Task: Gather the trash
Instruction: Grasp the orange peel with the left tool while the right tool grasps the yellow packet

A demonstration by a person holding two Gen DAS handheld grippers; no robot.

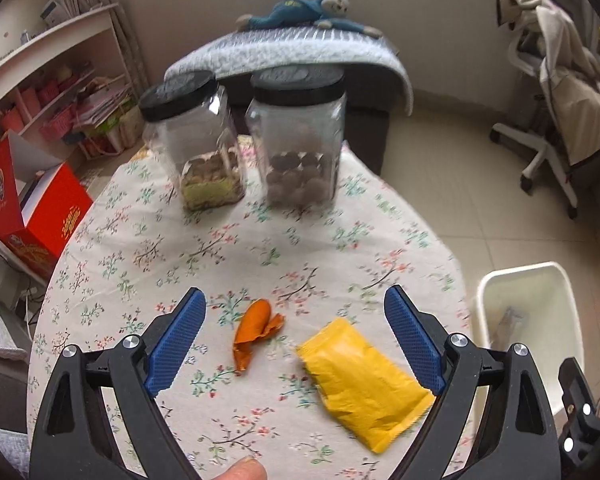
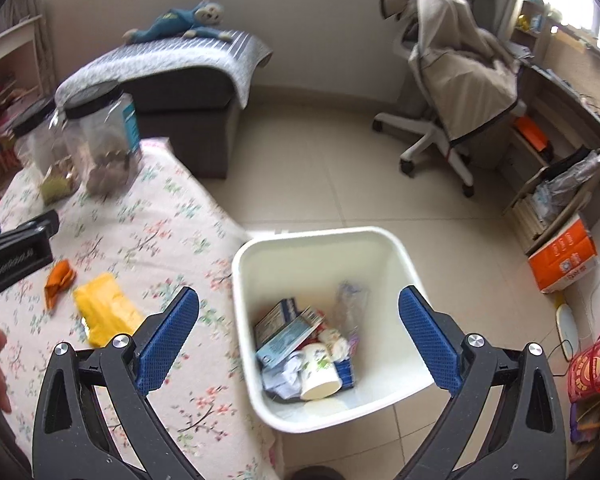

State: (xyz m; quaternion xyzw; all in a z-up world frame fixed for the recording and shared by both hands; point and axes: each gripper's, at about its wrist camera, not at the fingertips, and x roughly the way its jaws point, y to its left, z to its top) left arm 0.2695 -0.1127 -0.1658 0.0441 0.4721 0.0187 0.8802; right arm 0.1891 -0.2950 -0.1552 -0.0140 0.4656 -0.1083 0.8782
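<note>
A: How far along is the trash collection, would you say?

B: Partly done, I'd judge. The white bin (image 2: 380, 248) on the floor at the centre of the right wrist view already holds a paper cup (image 2: 318, 372), a blue-and-white carton (image 2: 286, 334), crumpled tissue and some clear plastic. Two pieces are left on the floral tablecloth (image 1: 220, 248): an orange wrapper (image 1: 256, 330) and a yellow packet (image 1: 360, 384), lying near each other in the lower middle of the left wrist view.

A: And the grippers?

B: The left gripper (image 1: 296, 340) is spread wide and holds nothing; the orange wrapper sits between its blue fingers, the yellow packet close to the right-hand one. The right gripper (image 2: 300, 340) is likewise wide open and empty, poised over the bin.

A: What does each camera give that the other doesn't?

B: Only the right wrist view looks down into the bin and shows its contents; in the left one the bin is just a white rim at the right edge. The left view shows both scraps close up, plus the two black-lidded jars (image 1: 296, 140) at the upper centre, which don't look like trash to me.
</note>
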